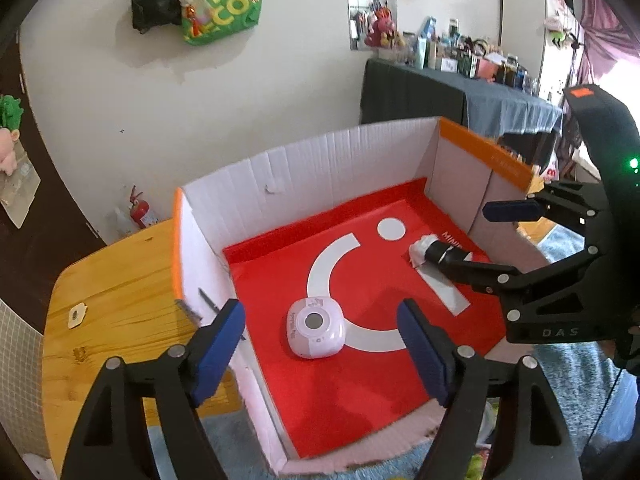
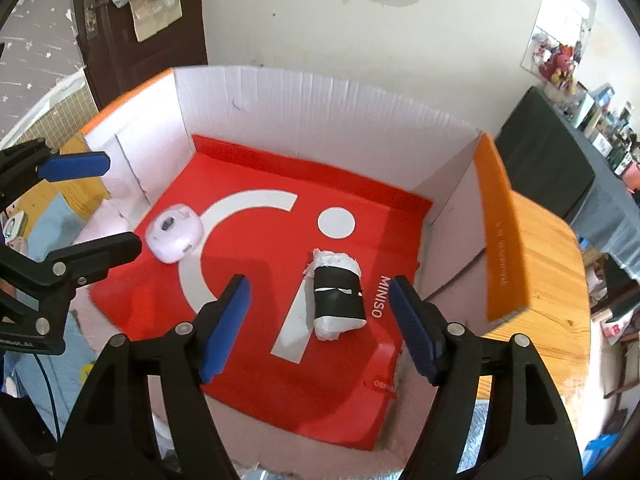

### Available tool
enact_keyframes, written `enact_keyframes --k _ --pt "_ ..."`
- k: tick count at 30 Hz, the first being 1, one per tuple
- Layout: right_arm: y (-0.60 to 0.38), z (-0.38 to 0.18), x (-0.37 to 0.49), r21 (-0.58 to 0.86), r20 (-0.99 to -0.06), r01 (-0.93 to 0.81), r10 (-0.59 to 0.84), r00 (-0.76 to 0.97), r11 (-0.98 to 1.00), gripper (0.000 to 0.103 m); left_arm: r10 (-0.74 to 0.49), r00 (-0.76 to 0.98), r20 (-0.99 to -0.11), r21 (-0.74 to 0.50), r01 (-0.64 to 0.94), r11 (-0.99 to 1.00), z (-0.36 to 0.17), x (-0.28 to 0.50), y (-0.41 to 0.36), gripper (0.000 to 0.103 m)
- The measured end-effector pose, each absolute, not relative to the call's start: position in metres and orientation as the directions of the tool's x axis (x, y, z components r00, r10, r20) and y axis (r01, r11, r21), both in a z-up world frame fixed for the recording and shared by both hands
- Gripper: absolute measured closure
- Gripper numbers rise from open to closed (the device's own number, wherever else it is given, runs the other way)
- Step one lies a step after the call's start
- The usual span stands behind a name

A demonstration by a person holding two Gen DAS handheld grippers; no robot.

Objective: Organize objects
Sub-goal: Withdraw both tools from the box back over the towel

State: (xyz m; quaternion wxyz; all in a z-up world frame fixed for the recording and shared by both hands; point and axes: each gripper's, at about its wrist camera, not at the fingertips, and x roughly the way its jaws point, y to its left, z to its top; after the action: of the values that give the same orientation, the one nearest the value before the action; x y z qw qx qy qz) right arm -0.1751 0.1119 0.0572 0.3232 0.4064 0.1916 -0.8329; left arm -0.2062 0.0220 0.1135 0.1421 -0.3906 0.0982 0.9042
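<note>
An open cardboard box (image 1: 304, 176) with white walls, orange rims and a red MINISO sheet on its floor sits on a wooden table (image 1: 120, 280); it also shows in the right wrist view (image 2: 320, 96). A small pink rounded device (image 1: 316, 328) lies on the red sheet, and shows in the right wrist view (image 2: 174, 232). A white roll wrapped in black tape (image 2: 338, 296) lies near the box's right side; it shows partly hidden in the left wrist view (image 1: 434, 250). My left gripper (image 1: 320, 344) is open above the pink device. My right gripper (image 2: 320, 320) is open above the roll.
A dark-clothed table (image 1: 460, 96) crowded with small items stands at the back right. A green bag (image 1: 224, 4) hangs on the wall. A red fire extinguisher (image 1: 140, 210) stands on the floor behind the wooden table. A dark door (image 2: 136, 20) is behind the box.
</note>
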Motion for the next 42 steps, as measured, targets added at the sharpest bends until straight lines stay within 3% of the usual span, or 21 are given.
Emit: enact_keyframes --k 5,8,16,20,27,34,42 --pt "0.114 0.076 -0.158 -0.061 -0.764 0.690 -0.411 -0.497 -0.721 0.024 0.180 -0.702 -0.688 0.067 -0.310 -0.948 0.136 -0.184 0.015 0.020" --pt "0.115 0.087 -0.145 -0.066 -0.740 0.689 -0.428 -0.519 -0.722 0.024 0.174 -0.738 -0.652 0.060 -0.280 -0.958 0.148 -0.170 0.009 0.012" --pt "0.139 0.113 -0.107 -0.029 -0.647 0.652 -0.483 -0.590 -0.757 0.019 0.181 -0.798 -0.574 0.017 -0.233 -0.972 0.167 -0.128 -0.008 0.005" --pt "0.153 0.124 -0.089 0.007 -0.598 0.641 -0.517 -0.613 -0.768 0.008 0.169 -0.827 -0.537 0.013 -0.209 -0.978 0.173 -0.109 -0.014 0.005" --pt "0.170 0.137 -0.056 -0.035 -0.524 0.601 -0.497 -0.691 -0.798 0.004 0.165 -0.864 -0.475 -0.010 -0.182 -0.983 0.178 -0.072 -0.027 0.000" --pt "0.183 0.134 -0.026 -0.035 -0.470 0.575 -0.494 -0.731 -0.818 0.003 0.175 -0.868 -0.465 -0.050 -0.171 -0.984 0.171 -0.047 -0.035 0.000" --pt "0.191 0.108 -0.008 -0.023 -0.487 0.559 -0.479 -0.730 -0.829 0.001 0.157 -0.855 -0.495 -0.053 -0.150 -0.987 0.142 -0.031 -0.034 0.000"
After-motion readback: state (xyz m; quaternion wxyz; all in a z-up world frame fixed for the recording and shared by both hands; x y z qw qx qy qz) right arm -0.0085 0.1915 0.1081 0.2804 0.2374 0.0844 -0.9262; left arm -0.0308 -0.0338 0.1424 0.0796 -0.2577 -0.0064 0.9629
